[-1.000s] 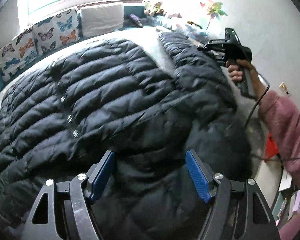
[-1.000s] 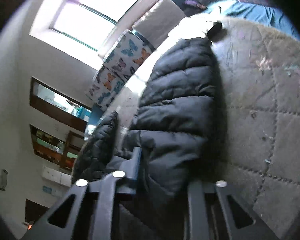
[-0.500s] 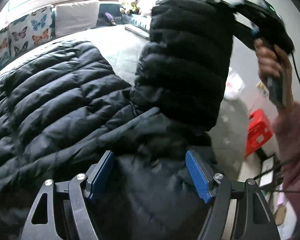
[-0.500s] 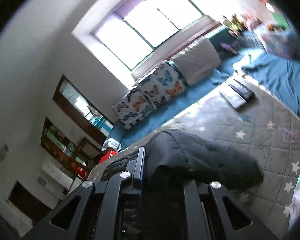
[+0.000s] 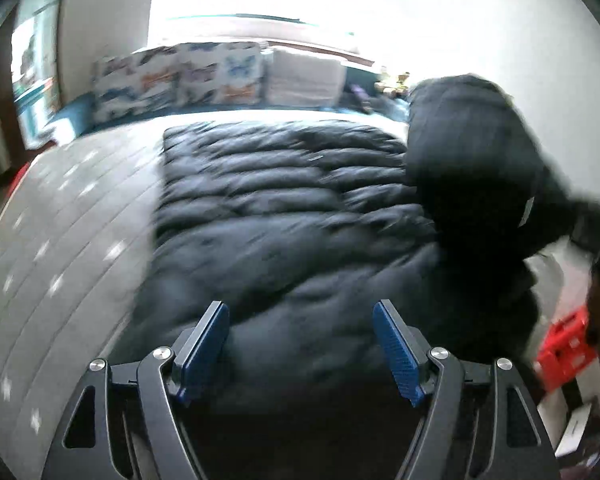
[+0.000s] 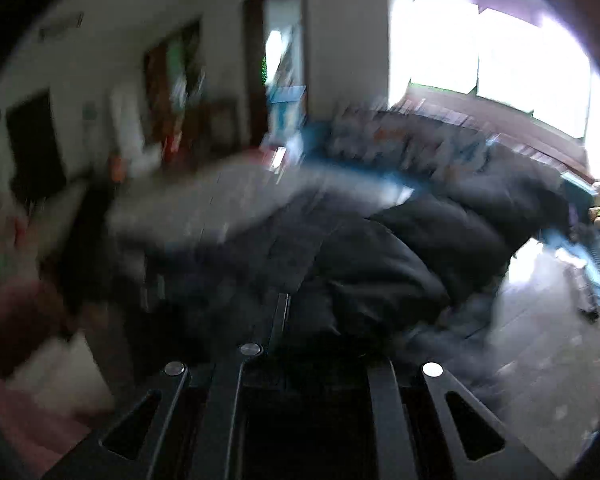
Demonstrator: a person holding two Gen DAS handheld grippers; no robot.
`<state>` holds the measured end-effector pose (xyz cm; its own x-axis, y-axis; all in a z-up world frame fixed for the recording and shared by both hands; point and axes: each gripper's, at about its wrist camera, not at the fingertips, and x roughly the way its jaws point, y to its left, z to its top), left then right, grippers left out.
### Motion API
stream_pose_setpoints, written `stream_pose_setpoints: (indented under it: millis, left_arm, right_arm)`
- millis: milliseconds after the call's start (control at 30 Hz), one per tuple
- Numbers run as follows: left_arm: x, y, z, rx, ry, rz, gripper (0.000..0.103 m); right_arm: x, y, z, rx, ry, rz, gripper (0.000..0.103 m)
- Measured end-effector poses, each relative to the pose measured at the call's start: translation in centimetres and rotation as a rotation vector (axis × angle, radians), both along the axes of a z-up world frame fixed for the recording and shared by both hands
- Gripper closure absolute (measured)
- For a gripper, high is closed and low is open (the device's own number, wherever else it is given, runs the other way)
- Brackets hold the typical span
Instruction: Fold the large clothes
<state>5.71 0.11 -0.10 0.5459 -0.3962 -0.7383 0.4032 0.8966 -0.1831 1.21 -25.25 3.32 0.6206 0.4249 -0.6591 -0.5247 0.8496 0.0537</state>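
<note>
I have the black quilted jacket (image 5: 284,208) spread flat across the grey bedspread (image 5: 60,240), its body filling the middle of my left view and running away toward twelve o'clock, where the butterfly-print cushions (image 5: 180,76) line the window end of the bed. My left claw (image 5: 300,344) hangs just above the near hem with its blue pads (image 5: 204,344) spread wide apart and nothing between them; I judge it waits there so it can press the hem down and keep the body from sliding while the other side folds. At about two o'clock in the left view the sleeve (image 5: 468,160) stands lifted off the bed in a dark bunch, raised because it has to clear the puffy body before it can be laid across it. My right claw (image 6: 312,320) has dark jacket cloth bunched between its fingers, so I take it to be clamped on that sleeve, though the picture is badly smeared and the tips are buried in the fabric. A red crate (image 5: 564,344) sits on the floor at four o'clock, off the bed. The fold looks barely begun: the jacket is thick and springy, so the sleeve may well puff back up unless it is pressed down.
</note>
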Motion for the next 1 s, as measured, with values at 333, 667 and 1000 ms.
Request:
stream_pose_setpoints:
  millis: [333,667,1000]
  left_arm:
    - [-3.7,4.1,-1.8,-0.122,-0.050,0.019,0.024]
    - [-4.6,4.7,-1.5,-0.164,-0.036,0.046,0.024]
    - [-6.3,6.1,-1.4,-0.190,-0.008,0.085,0.024]
  right_arm:
    - [0.9,2.1,-3.4,-0.076,0.120,0.007,0.075]
    - [1.7,-0.3,-1.9,0.142,0.214,-0.036,0.072]
    - [5.0,-4.6,-0.6,0.075,0.136,-0.298,0.061]
